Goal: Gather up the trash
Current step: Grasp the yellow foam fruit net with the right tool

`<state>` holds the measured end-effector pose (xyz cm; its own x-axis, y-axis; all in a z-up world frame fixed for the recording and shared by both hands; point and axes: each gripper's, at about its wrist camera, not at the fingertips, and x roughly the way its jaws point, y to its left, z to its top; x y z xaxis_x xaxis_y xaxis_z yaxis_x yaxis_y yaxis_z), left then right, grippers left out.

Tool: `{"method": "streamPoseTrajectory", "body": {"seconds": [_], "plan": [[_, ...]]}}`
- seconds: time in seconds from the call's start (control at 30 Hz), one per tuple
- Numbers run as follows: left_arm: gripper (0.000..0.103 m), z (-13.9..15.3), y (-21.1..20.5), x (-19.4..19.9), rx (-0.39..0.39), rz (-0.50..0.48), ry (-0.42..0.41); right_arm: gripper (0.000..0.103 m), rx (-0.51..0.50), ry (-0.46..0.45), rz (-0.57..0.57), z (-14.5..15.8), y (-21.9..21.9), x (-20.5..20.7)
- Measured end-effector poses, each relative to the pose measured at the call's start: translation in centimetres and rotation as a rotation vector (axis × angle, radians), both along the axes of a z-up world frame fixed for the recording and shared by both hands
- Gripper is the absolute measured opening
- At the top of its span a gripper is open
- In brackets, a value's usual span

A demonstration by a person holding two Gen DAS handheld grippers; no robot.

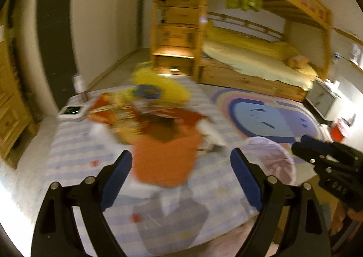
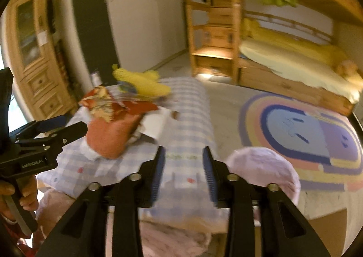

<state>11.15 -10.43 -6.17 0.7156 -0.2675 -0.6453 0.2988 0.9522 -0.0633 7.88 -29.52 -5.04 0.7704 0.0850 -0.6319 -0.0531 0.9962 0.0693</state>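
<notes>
Far left on the tabletop (image 1: 74, 150), w/ its checked blue-white cloth, sat a small white device (image 1: 73, 111) and a bottle (image 1: 79, 85) behind it. The left gripper (image 1: 181, 172) hung above the near edge, fingers (image 1: 118, 173) released wide, nothing btwn them. Just ahead lay the trash pile (image 1: 158, 125): an orange bag w/ red-and-yellow printed wrappers, white paper scraps and a yellow piece at the back, all crumpled and loosely heaped near the tabletop's middle. Right of that, the right gripper (image 2: 182, 174) hovered over bare cloth, fingers apart, empty too. A pink rounded cushion (image 2: 267, 170) sat just beside it.

Risk as I saw it: pile was loose, so a grab at the bag could drag only one wrapper and scatter the rest off the edge. Fingers might also snag the cloth and pull the bottle over.
</notes>
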Motion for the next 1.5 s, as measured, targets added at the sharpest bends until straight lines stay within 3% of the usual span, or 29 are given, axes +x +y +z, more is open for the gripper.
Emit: {"method": "streamPoseTrajectory", "body": {"seconds": [0.3, 0.4, 0.7, 1.0, 1.07, 1.13, 1.17, 1.37, 1.5], "plan": [[0.094, 0.9, 8.3, 4.5, 0.024, 0.211, -0.012, 0.056, -0.037, 0.008, 0.157, 0.9, 5.7, 7.9], [0.094, 1.2, 9.6, 6.0, 0.031, 0.235, -0.017, 0.063, -0.054, 0.005, 0.187, 1.0, 7.2, 10.7], [0.094, 0.2, 11.5, 11.5, 0.066, 0.280, -0.002, 0.063, -0.082, 0.035, 0.298, 0.7, 10.7, 19.5], [0.094, -1.0, 11.8, 13.7, 0.078, 0.275, 0.020, 0.064, -0.202, 0.088, 0.373, -1.8, 13.8, 23.8], [0.094, -1.0, 11.6, 13.6, 0.078, 0.272, 0.021, 0.052, -0.254, 0.094, 0.390, -2.1, 14.1, 24.2], [0.094, -0.9, 11.4, 13.3, 0.083, 0.270, 0.016, 0.020, -0.287, 0.100, 0.386, -2.3, 14.3, 24.3], [0.094, -0.8, 11.3, 13.2, 0.085, 0.268, 0.013, 0.013, -0.297, 0.089, 0.377, -2.0, 14.1, 24.3], [0.094, 0.4, 9.6, 11.5, 0.091, 0.222, -0.020, 0.010, -0.178, -0.074, 0.296, 2.7, 11.1, 22.0], [0.094, 0.8, 7.9, 10.5, 0.086, 0.183, -0.023, 0.010, -0.075, -0.114, 0.262, 5.2, 8.5, 19.7]]}}
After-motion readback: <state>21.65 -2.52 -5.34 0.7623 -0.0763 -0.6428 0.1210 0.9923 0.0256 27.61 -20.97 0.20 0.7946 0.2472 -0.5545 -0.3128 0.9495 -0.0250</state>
